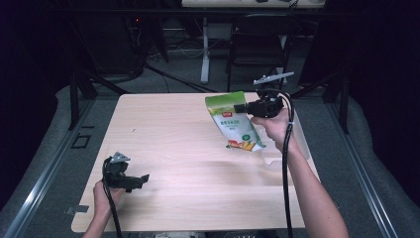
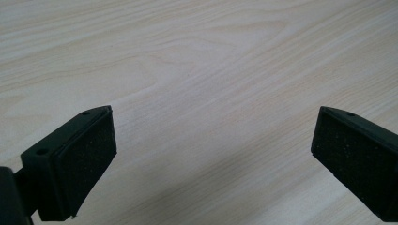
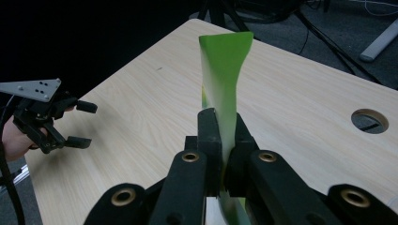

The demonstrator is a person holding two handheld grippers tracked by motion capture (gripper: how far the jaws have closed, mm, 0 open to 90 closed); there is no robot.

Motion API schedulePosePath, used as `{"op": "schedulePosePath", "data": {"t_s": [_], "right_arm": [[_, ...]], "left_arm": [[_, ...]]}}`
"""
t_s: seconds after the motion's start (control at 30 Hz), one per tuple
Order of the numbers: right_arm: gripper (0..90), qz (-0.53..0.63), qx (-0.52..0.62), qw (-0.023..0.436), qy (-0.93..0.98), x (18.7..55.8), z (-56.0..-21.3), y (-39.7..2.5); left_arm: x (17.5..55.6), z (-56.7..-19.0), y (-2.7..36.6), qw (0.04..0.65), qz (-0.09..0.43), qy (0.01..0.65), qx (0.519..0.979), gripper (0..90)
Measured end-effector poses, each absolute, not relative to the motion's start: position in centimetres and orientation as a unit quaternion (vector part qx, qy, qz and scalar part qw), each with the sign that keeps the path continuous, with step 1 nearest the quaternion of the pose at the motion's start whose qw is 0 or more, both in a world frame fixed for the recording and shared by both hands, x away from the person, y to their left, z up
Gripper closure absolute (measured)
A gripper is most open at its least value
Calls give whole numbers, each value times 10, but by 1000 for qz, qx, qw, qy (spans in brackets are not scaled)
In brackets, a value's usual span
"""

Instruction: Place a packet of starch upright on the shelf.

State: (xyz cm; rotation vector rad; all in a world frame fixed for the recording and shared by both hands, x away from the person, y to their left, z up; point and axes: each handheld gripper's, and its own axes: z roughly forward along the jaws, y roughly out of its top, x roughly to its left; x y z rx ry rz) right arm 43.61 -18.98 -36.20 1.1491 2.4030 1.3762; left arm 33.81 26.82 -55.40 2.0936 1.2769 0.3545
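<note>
Light wood-grain counter (image 1: 188, 148) at centre frame, round cable hole (image 3: 370, 120) near one edge, grey floor (image 1: 44, 148) to left and right, black chair (image 1: 257, 42) at upper centre, white desk leg (image 1: 205, 49) beside it, loose cables on floor, dark surroundings at upper corners

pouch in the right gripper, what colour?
Green top, white body with printed graphics; the pouch shows best in the high view.

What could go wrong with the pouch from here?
The right gripper pinches the pouch only by its thin top edge, so it may slip or swing and drop onto the table. The left gripper stands open and far off, too far to catch it.
</note>
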Motion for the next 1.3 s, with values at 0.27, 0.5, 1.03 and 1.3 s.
{"op": "schedulePosePath", "data": {"t_s": [0.27, 0.5, 1.03, 1.3], "right_arm": [[878, 462, 389, 86, 793, 441, -351, -196], [879, 465, 395, 101, 786, 445, -343, -207], [879, 472, 418, 131, 765, 453, -332, -238], [880, 475, 426, 143, 756, 458, -329, -251]], "left_arm": [[339, -554, 269, 326, 136, 487, 799, 4], [339, -555, 269, 327, 135, 489, 797, 4], [339, -554, 268, 328, 139, 490, 795, 4], [339, -553, 266, 326, 138, 488, 798, 4]]}}
